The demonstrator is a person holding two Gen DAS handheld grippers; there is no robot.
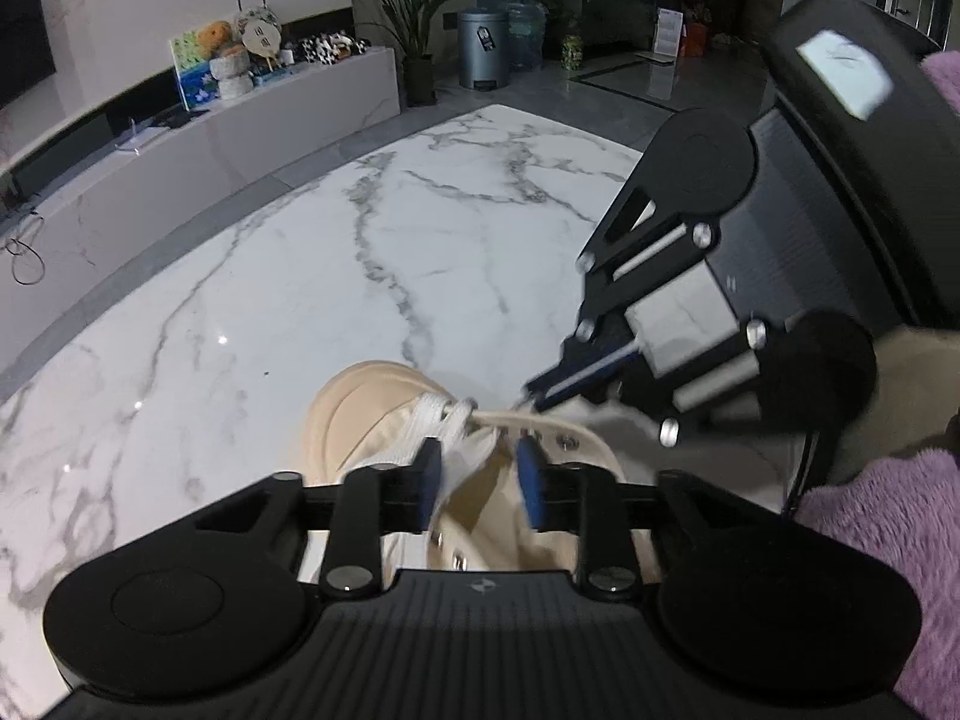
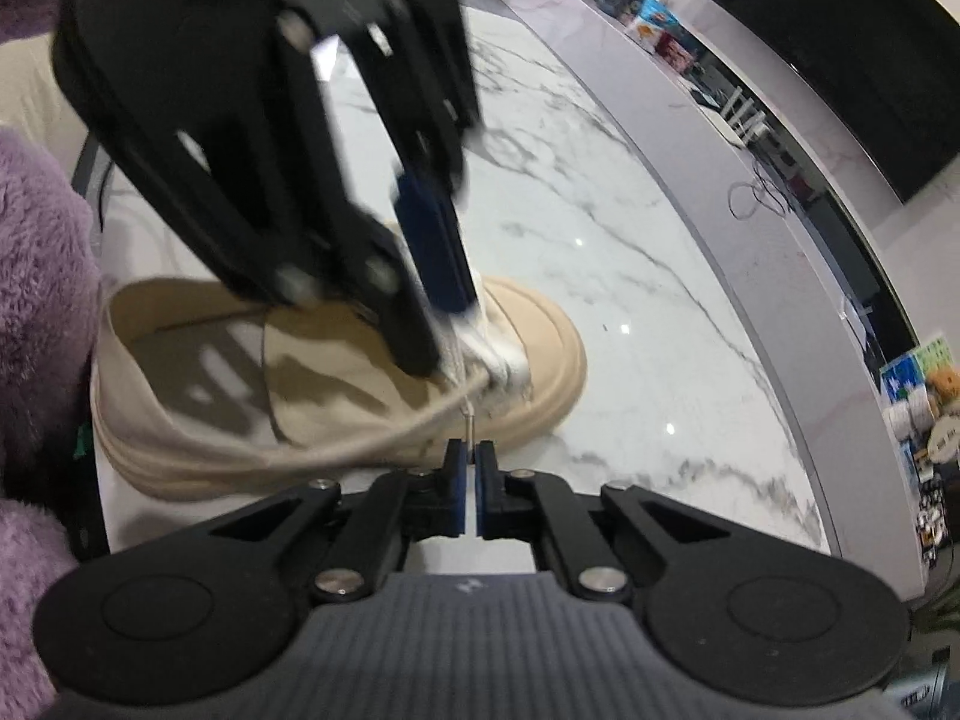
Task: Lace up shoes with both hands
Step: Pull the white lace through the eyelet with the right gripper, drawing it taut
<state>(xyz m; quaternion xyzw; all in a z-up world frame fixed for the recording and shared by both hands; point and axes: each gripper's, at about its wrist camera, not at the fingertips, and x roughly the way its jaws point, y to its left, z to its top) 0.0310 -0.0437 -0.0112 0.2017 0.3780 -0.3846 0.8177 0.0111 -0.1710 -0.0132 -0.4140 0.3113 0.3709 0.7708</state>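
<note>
Looking down my left gripper (image 1: 480,483), I see its jaws parted around white lace (image 1: 447,426) over the beige shoe (image 1: 360,396) on marble. My right gripper (image 2: 470,480) pinches the lace tip (image 2: 470,420). Motion blur hides the eyelets.

**Cloth, marble and matt black plastic**

The shoe (image 2: 198,360) is beige canvas cloth with a smooth rubbery sole; its lace (image 1: 441,426) is flat white woven fabric. The table (image 1: 336,276) is glossy white marble with grey veins. Both tongs are matt black plastic with shiny metal screws and blue rubbery pads (image 1: 429,480). The sleeve (image 1: 888,540) is fuzzy purple fleece.
</note>
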